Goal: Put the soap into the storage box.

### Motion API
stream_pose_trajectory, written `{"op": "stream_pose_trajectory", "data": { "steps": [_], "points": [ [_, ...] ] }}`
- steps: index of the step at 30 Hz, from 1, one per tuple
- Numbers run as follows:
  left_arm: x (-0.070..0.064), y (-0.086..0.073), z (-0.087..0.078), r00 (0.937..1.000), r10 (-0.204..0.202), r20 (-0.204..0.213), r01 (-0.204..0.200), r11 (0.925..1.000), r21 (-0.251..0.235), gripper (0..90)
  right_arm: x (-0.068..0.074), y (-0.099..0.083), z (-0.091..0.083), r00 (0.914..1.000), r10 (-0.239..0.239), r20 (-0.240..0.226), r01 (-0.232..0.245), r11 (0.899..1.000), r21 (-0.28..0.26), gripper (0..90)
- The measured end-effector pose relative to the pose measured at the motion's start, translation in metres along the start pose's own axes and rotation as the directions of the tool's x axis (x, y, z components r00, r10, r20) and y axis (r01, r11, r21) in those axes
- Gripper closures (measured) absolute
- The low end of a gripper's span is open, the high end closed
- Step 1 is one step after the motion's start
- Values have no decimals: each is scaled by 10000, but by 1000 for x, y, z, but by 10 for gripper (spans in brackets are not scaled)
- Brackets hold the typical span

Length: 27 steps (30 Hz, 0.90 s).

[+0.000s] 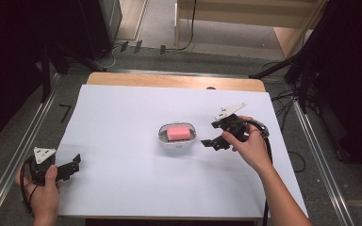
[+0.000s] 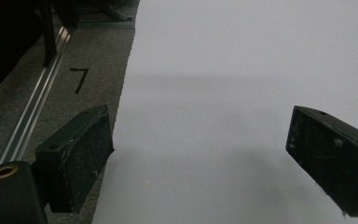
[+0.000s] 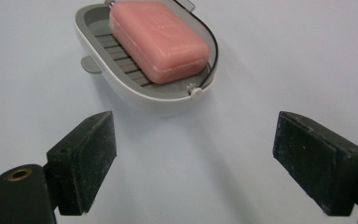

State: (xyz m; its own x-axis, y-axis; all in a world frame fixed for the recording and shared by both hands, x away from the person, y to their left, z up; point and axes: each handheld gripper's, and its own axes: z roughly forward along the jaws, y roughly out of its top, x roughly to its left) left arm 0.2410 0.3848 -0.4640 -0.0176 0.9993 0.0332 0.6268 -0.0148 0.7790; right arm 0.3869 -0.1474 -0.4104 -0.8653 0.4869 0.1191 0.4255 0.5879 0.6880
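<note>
A pink bar of soap (image 1: 178, 132) (image 3: 159, 39) lies in a white soap dish (image 1: 177, 143) (image 3: 121, 91) with a grey slotted insert, near the middle of the white table cover. My right gripper (image 1: 215, 133) (image 3: 193, 161) sits just right of the dish, jaws wide apart and empty, pointing at it. My left gripper (image 1: 74, 165) (image 2: 198, 161) rests at the cover's left front edge, far from the dish, jaws also apart with nothing between them.
The white cover (image 1: 122, 179) spreads over a wooden table (image 1: 169, 80). A metal rail (image 1: 23, 141) (image 2: 37, 107) runs along the grey floor at the left, another rail (image 1: 318, 155) at the right. Black stands and cables crowd the far corners.
</note>
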Motion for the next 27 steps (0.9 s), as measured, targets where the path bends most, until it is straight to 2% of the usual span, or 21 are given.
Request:
{"op": "stream_pose_trajectory", "data": {
  "steps": [8, 19, 27],
  "points": [
    [0, 0, 0, 10000, 9, 0, -9, 10000, -40, 77, -6, -17, -6, 9991, 399, 171, -397, 9992, -83, 144],
    [-1, 0, 0, 10000, 47, -44, -47, 10000, -37, 77, -11, -41, -16, 9944, 819, 662, -807, 9965, -205, 142],
    [-1, 0, 0, 10000, 74, -60, -74, 10000, -24, 77, -13, -56, -20, 9914, 1064, 757, -1041, 9940, -333, 141]
  ]
}}
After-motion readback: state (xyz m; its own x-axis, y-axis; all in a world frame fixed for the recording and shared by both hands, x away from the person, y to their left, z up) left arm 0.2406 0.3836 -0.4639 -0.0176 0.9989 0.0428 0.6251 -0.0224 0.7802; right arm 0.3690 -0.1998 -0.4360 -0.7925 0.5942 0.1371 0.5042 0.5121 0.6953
